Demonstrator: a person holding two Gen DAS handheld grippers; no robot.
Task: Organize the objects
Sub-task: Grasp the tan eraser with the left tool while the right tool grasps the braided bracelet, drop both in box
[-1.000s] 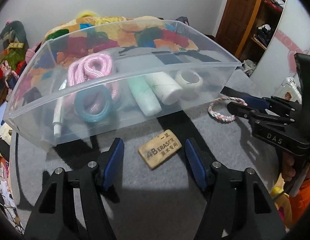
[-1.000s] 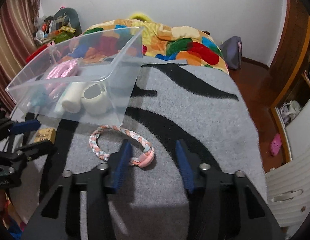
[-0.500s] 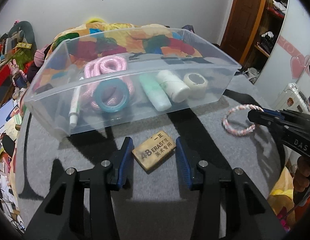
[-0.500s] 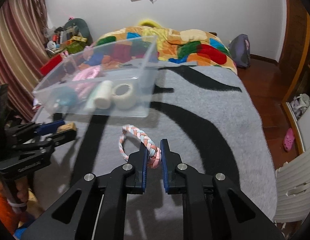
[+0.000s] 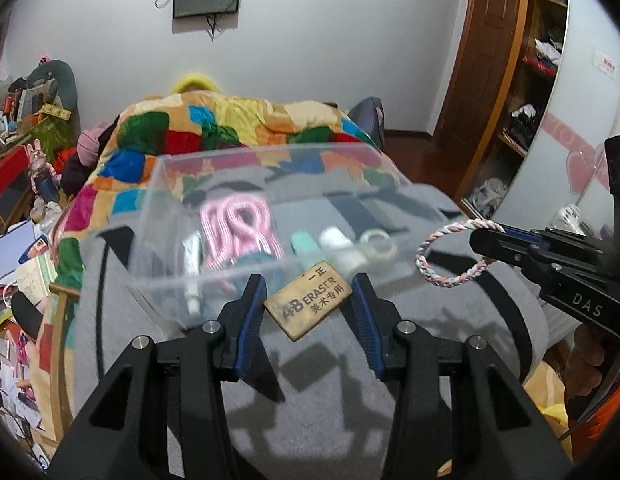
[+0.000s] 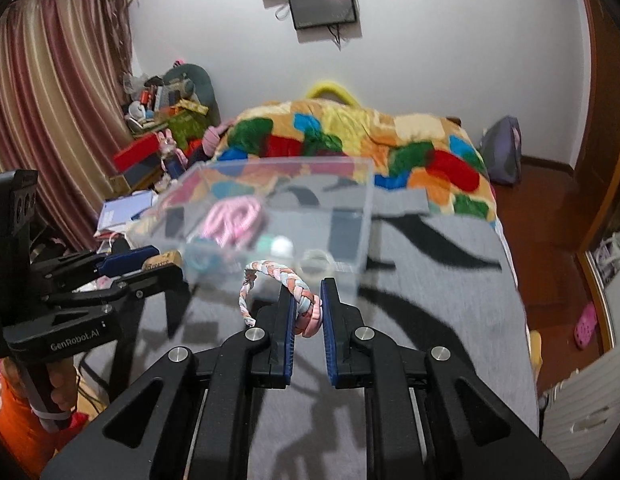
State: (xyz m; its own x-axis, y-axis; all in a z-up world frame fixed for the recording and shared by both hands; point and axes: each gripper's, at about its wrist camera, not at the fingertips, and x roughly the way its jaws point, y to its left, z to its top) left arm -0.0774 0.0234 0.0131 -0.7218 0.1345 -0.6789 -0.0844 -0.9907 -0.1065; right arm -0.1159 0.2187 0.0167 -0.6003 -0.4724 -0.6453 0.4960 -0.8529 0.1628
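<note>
My left gripper [image 5: 308,304] is shut on a tan 4B eraser [image 5: 310,304] and holds it lifted above the grey blanket, just in front of the clear plastic bin [image 5: 229,208]. My right gripper [image 6: 305,312] is shut on a braided pink-and-white rope ring [image 6: 277,284], also lifted, near the bin's [image 6: 350,208] front right corner. The ring shows in the left wrist view [image 5: 450,256] at the right. The bin holds a pink coiled rope [image 5: 237,232], a teal tape ring, two small bottles and a white tape roll [image 5: 376,242].
The bin rests on a grey blanket with black stripes [image 6: 430,280] on a bed. A colourful patchwork quilt [image 6: 350,136] lies behind it. Cluttered shelves and curtains stand at the left [image 6: 157,112]. A wooden floor and wardrobe are at the right.
Both grippers have risen off the blanket with their objects, the left with the eraser, the right with the braided ring. The bin now sits lower and further off in both views.
</note>
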